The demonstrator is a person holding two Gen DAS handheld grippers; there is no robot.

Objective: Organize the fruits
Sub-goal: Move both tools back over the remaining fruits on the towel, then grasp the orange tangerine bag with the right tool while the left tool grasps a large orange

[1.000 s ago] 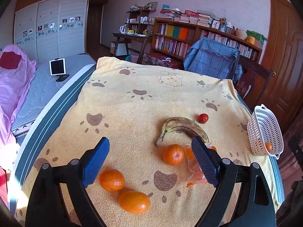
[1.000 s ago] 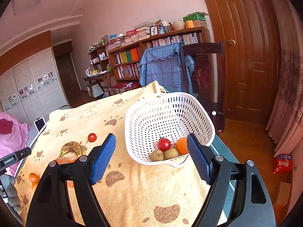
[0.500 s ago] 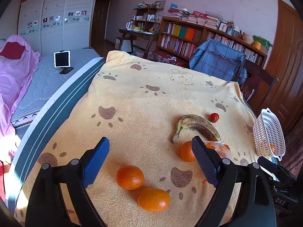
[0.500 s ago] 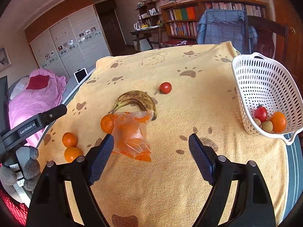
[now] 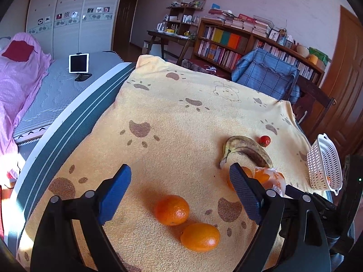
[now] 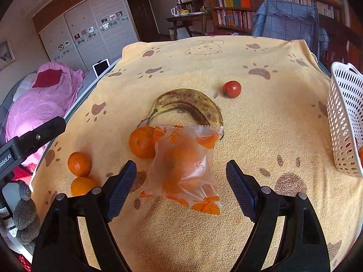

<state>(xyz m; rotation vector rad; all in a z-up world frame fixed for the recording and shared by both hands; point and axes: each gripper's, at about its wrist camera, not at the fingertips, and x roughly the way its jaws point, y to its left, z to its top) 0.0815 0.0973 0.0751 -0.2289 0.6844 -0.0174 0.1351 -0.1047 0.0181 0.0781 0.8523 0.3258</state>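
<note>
- The right gripper (image 6: 181, 181) is hanging over the clear plastic bag (image 6: 185, 165) of orange pieces, its fingers (image 6: 121, 187) spread wide with nothing between the pads; they are straddling the bag, probably to take it by its sides.
- The left gripper (image 5: 180, 192) is hovering above two oranges (image 5: 171, 209) lying side by side and touching on the counter (image 5: 172, 113); its fingers (image 5: 114, 192) are released too, empty, likely lining up on the nearer fruit.
- The bag is lying flat on the yellow paw-print cloth, its top edge against the spotted banana (image 6: 188, 104) and one side overlapping a third orange (image 6: 141, 141), so a pinch there risks nudging its neighbours.
- A small red tomato (image 6: 231, 88) is sitting apart, beyond the banana.
- The white basket (image 6: 344, 122) is waiting at the counter's right edge, already holding some fruit, so it is presumably where the loose pieces are going.
- Most of the fruit is not yet in it.
</note>
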